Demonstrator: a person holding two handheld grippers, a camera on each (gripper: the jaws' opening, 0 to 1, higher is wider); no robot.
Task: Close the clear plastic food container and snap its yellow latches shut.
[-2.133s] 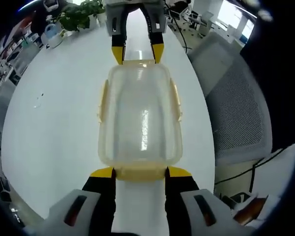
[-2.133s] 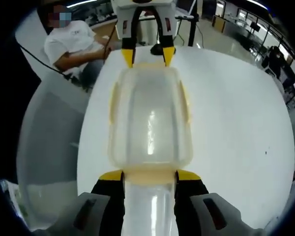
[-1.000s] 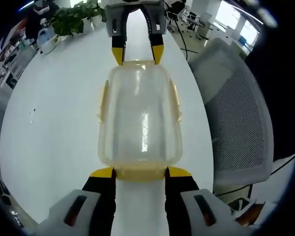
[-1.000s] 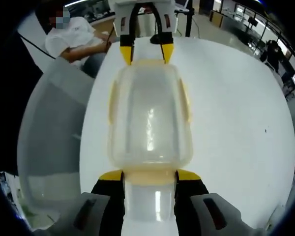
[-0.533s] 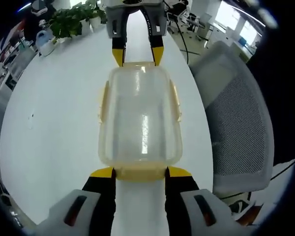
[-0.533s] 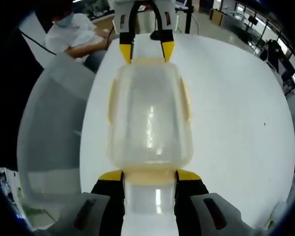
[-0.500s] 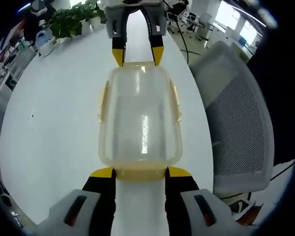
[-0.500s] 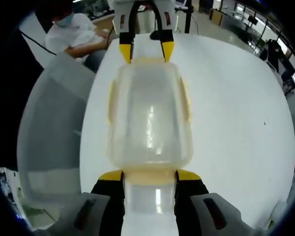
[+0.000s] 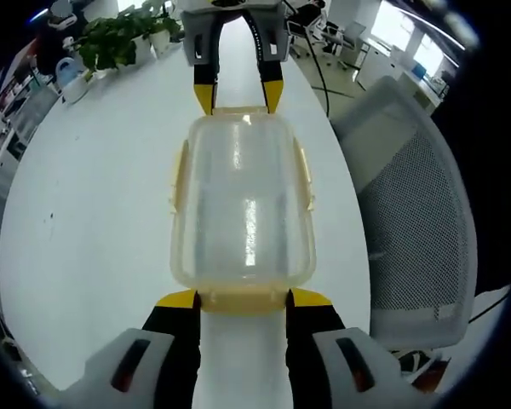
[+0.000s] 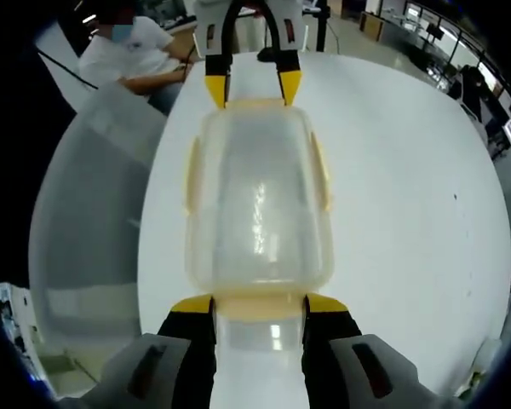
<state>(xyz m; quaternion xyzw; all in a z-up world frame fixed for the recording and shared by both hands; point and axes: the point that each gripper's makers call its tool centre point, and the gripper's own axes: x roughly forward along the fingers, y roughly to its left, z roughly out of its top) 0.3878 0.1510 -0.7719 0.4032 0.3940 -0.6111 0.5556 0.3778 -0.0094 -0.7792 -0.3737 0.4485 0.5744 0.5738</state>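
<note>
Currently, the clear plastic food container (image 9: 242, 204) (image 10: 257, 200) sits between my two claws above the white table (image 9: 85, 196) (image 10: 409, 187), lid on. Whether it rests on the table or is lifted clear, I cannot tell.

Long axis: runs straight from one claw to the other, so each short end faces a camera. In both views it points up the frame, away from the lens.

Left claw (image 9: 242, 298): jaws set moderately wide, one yellow tip at each corner of the near short end, flanking the yellow end latch (image 9: 243, 300). Tips look to be touching the container's rim; a firm clamp I cannot confirm. At the far end of the left gripper view the right claw (image 9: 238, 96) shows the same stance, tips at the far corners.

Right claw (image 10: 258, 304): same arrangement, jaws apart about the width of the near end latch (image 10: 258, 305), tips at the corners. Left claw (image 10: 253, 88) is visible at the far short end in the right gripper view.

Side latches: one yellow latch on each long side (image 9: 178, 176) (image 9: 306, 175), lying close against the walls. Snapped or not, too blurred to say.

Surroundings: grey mesh office chair (image 9: 409, 196) beside the table edge; potted plants (image 9: 119, 43) at the far end of the table; a seated person in a white shirt (image 10: 136, 47) beyond the table; a pale chair back (image 10: 85, 230) close by.
</note>
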